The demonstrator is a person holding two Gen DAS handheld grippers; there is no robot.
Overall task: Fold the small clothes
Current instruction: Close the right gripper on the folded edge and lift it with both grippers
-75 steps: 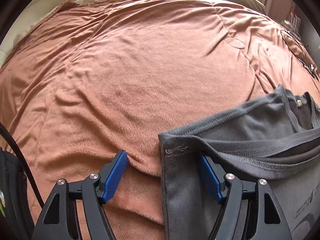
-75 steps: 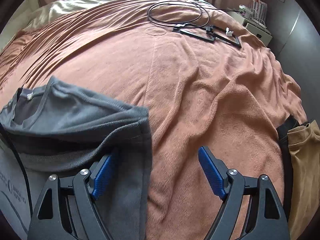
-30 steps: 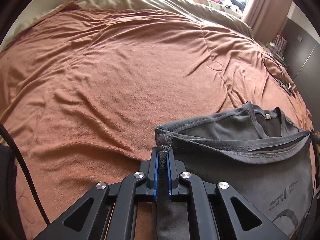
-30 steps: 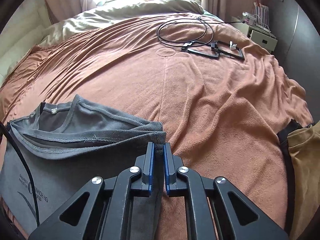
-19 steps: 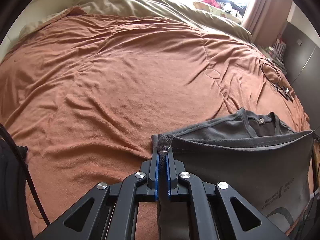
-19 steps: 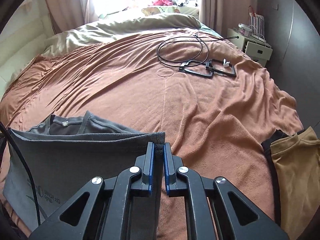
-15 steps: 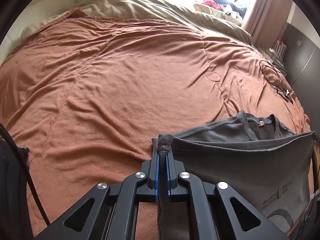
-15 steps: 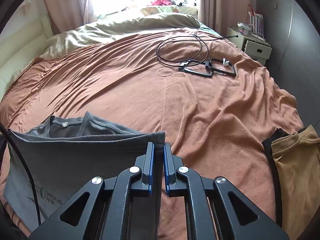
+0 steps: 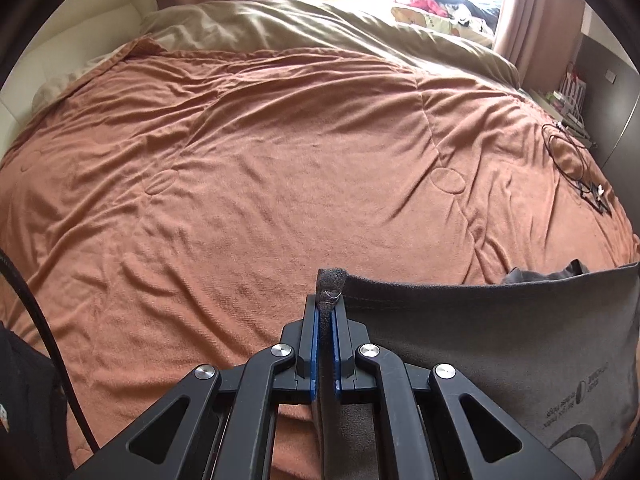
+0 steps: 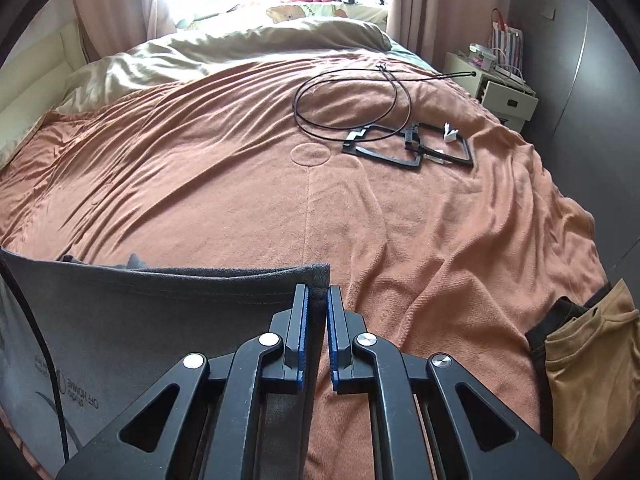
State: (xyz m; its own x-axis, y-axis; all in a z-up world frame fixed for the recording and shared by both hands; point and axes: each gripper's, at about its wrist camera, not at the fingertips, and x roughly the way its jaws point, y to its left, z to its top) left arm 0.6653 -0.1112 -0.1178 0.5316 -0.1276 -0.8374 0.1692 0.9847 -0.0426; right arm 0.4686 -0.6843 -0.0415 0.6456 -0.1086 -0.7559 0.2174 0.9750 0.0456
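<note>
A dark grey T-shirt [image 9: 488,344] with a printed logo hangs stretched between my two grippers above the brown blanket. My left gripper [image 9: 326,308] is shut on its left bottom corner, whose hem pokes up past the blue pads. In the right wrist view the same grey T-shirt [image 10: 160,312] spreads to the left, and my right gripper [image 10: 317,300] is shut on its other bottom corner. The raised hem runs taut and almost straight. Only a sliver of the collar shows behind it.
The brown blanket [image 9: 280,168] covers the bed, with an olive duvet [image 9: 320,28] bunched at the far end. A black cable loop and black frames [image 10: 404,144] lie on the far right. A mustard garment [image 10: 588,364] lies at the right edge. A nightstand [image 10: 496,92] stands beyond.
Both grippers closed on the shirt's bottom corners and lifted them. The hem has pulled taut and risen, hiding most of the collar. More of the room now shows.
</note>
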